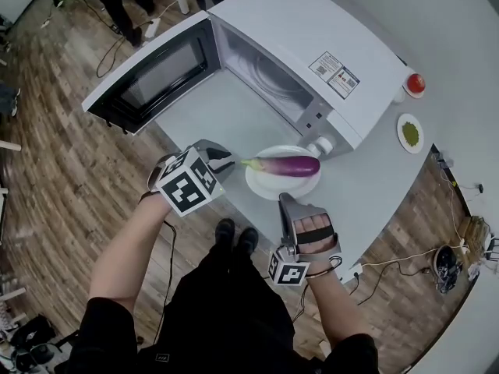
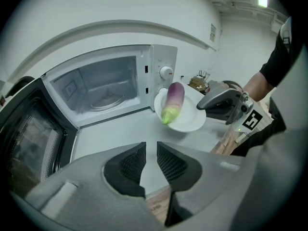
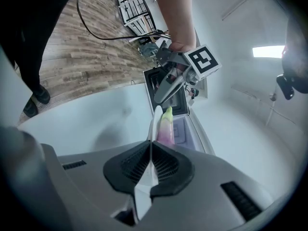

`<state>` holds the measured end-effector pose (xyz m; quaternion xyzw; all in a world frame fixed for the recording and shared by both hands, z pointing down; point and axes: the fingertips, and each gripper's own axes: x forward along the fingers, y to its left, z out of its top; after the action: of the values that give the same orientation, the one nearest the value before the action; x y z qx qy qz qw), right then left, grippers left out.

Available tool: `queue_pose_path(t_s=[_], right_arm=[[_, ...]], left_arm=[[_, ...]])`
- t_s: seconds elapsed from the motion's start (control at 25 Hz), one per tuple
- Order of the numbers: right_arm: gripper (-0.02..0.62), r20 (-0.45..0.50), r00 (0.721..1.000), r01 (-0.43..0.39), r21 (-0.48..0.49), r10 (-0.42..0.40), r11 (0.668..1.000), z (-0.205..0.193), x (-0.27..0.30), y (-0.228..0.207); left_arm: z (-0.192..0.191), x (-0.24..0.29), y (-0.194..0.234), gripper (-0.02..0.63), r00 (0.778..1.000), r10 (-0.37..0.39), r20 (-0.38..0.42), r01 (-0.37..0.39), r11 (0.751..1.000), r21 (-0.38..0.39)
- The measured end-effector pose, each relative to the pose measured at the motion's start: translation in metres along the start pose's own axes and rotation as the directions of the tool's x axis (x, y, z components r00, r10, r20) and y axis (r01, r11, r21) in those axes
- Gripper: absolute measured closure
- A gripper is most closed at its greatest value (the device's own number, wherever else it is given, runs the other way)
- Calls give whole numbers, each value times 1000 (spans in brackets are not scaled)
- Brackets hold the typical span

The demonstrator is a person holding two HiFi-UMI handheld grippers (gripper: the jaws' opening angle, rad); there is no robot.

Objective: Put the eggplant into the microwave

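Microwave [image 1: 312, 45]: on the white worktop [image 1: 437, 37], door [image 1: 152, 72] swung fully open to the left, cavity exposed and empty.

Eggplant [image 1: 290, 165]: lying lengthwise on a white plate [image 1: 261, 184], outside the microwave, in front of the control panel and near the front edge of the worktop. Purple body, green stem end turned toward the left claw [image 1: 226, 160].

Right claw [image 3: 150, 158]: closed tight on the near rim of the plate, thin white edge pinched between the pads. Not determinable whether the plate rests on the worktop or is lifted clear of it.

Left claw: jaws a narrow gap apart, nothing between them. Positioned just beside the stem end, not touching the eggplant or the plate, pointed toward the open cavity.

Toward the right edge of the worktop: small dish with green contents [image 1: 410, 134] and a red item [image 1: 415, 83], well apart from the plate.
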<state>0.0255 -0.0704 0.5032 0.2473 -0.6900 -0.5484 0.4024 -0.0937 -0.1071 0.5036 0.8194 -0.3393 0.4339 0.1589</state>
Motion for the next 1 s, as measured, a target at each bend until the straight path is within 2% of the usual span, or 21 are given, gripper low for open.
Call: queue_pose_path(t_s=[0.16,0.32,0.52,0.72,0.84,1.0], right_arm=[[571,11,1000,-1,-5,1,1000,6,11,-4],[571,2,1000,6,-6,-6,1000,14,23,-12],[571,-33,999,22,0,-22,1000,30,38,-25],[571,-78,997,26,10,-25,1000,48,50,-34],[571,-108,994,30,18,-28,999,59,58,-39],[571,-143,989,44,27,-39,999,70,70,-50]], left_arm=[[-11,-8,4,531,1000,16,-6,-16,1000,-1],[-26,-16,11,531,999,29,-28,-28,999,41],[-38,-26,22,531,999,36,-15,-35,997,68],[-45,-39,33,531,995,101,3,-101,984,146],[-54,-44,35,531,996,93,-5,-90,978,190],[-59,-51,39,531,997,80,18,-82,977,199]])
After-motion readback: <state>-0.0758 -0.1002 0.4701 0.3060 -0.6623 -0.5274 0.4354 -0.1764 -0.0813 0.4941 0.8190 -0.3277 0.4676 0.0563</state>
